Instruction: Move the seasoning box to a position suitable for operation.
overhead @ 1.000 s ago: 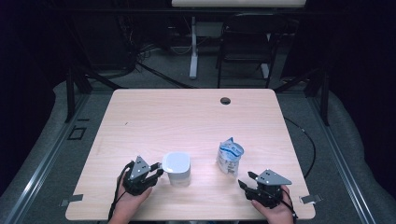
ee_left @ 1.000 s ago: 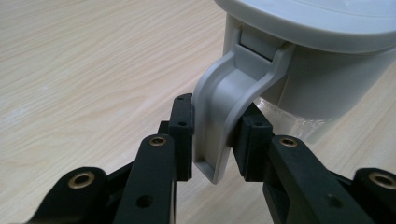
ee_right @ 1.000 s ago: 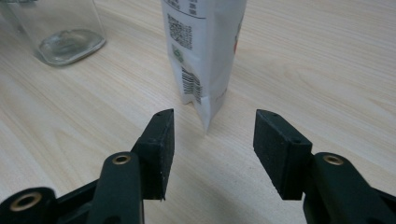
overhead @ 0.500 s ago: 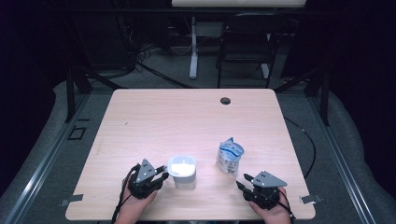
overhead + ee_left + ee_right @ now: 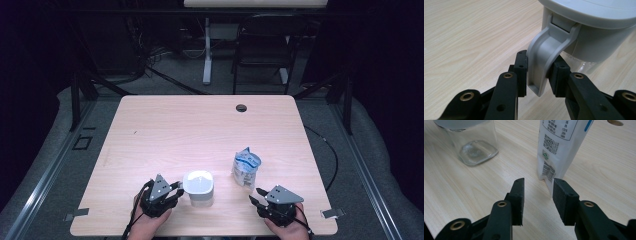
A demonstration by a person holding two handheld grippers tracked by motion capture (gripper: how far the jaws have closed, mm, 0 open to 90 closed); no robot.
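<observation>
Risk: left gripper [image 5: 537, 72] was clamped on grey plastic handle [image 5: 544, 57] of clear jug [image 5: 198, 187] | right gripper [image 5: 537, 195] jaws were parted, just narrowing, nothing between | upright white pouch [image 5: 560, 147] judged easily toppled by a jaw.

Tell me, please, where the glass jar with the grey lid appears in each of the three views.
High view: the jar stands near the table's front edge, left of centre, beside the left tongs.
Left gripper view: upper right, its grey handle clamped between the black jaws.
Right gripper view: upper left, its clear glass base.
Shared landmark: the light wooden table; the white pouch stands right of the jar.
</observation>
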